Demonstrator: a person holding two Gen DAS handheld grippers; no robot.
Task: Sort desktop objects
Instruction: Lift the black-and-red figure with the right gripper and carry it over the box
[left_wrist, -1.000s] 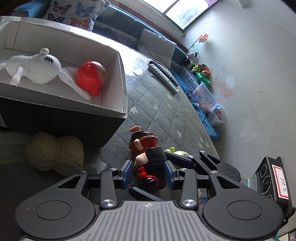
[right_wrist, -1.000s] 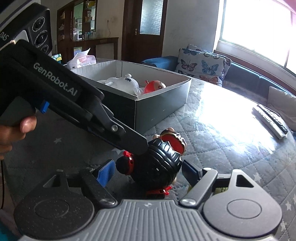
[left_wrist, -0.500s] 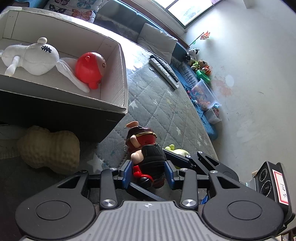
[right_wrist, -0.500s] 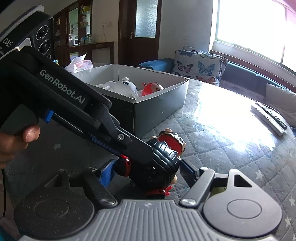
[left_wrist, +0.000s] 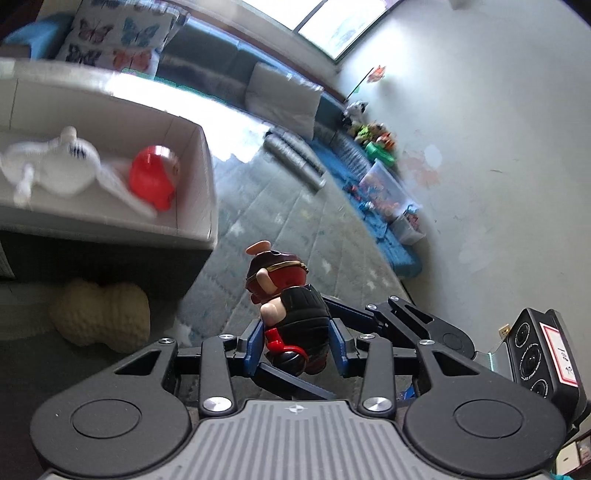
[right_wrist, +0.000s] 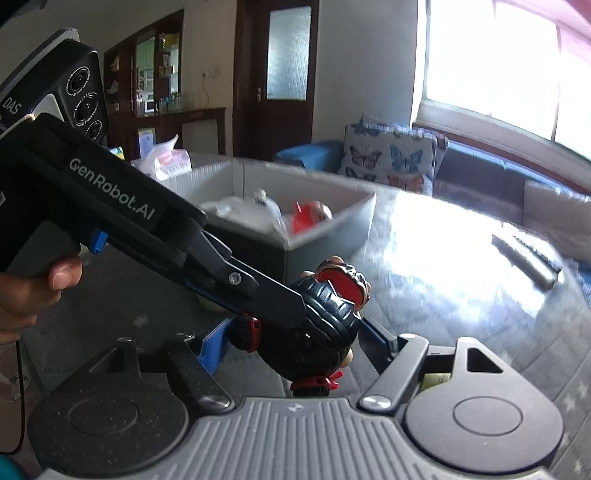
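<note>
A black and red toy figure (left_wrist: 295, 314) is clamped between the blue pads of my left gripper (left_wrist: 298, 341), held above the quilted table. In the right wrist view the same figure (right_wrist: 317, 332) sits between the wide-apart pads of my right gripper (right_wrist: 291, 341), which is open around it; the left gripper's finger (right_wrist: 229, 280) crosses over it. A grey open box (left_wrist: 199, 177) holds a white plush toy (left_wrist: 55, 166) and a red round toy (left_wrist: 155, 177).
A cream knitted peanut-shaped toy (left_wrist: 103, 317) lies beside the box's dark outer wall. Two remote controls (left_wrist: 295, 158) lie farther out on the quilted table cover (left_wrist: 288, 221). A yellow-green object (right_wrist: 436, 380) shows under the right gripper's finger. A sofa with cushions stands behind.
Both grippers have risen with the figure and moved toward the box; the table has dropped away and the view is motion-blurred. The left gripper's grip on the figure is unchanged.
</note>
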